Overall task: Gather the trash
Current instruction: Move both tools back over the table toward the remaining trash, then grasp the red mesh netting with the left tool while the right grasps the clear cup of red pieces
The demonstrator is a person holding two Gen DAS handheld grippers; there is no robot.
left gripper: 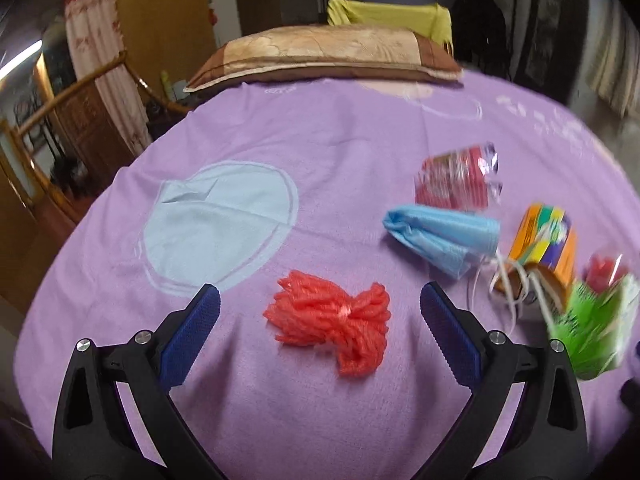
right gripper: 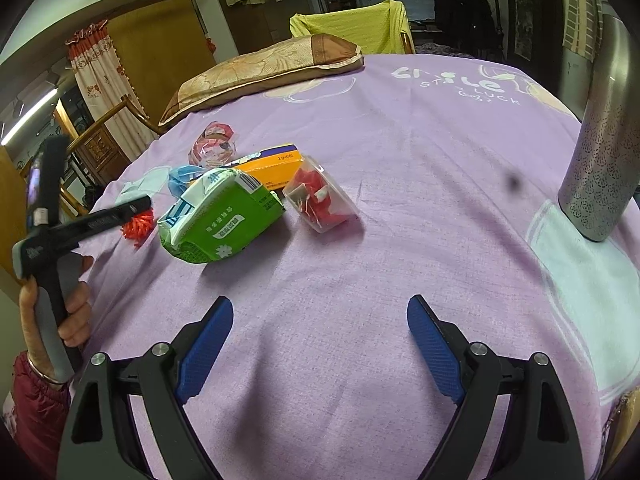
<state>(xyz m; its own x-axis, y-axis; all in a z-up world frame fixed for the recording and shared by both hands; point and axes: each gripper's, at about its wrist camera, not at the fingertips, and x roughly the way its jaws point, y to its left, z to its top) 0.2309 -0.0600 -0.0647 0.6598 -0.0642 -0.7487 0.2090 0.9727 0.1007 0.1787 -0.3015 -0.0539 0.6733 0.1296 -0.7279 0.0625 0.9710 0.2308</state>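
Trash lies on a purple bed sheet [left gripper: 320,140]. A red foam net [left gripper: 336,322] lies just ahead of my open, empty left gripper [left gripper: 320,312], between its fingers' lines. To its right are a blue face mask [left gripper: 444,236], a crushed clear cup with red print [left gripper: 456,178], an orange box [left gripper: 548,244] and a green carton [left gripper: 592,324]. In the right wrist view the green carton [right gripper: 220,216], the orange box [right gripper: 272,164], a clear tub with red wrappers [right gripper: 320,200] and the crushed cup [right gripper: 212,146] lie far left ahead of my open, empty right gripper [right gripper: 320,332].
A brown pillow [left gripper: 324,56] lies at the bed's far end, with a yellow-draped chair [left gripper: 392,16] behind it. A perforated metal bin [right gripper: 600,152] stands on the bed at the right. The left hand and its gripper handle [right gripper: 52,216] show at the left edge.
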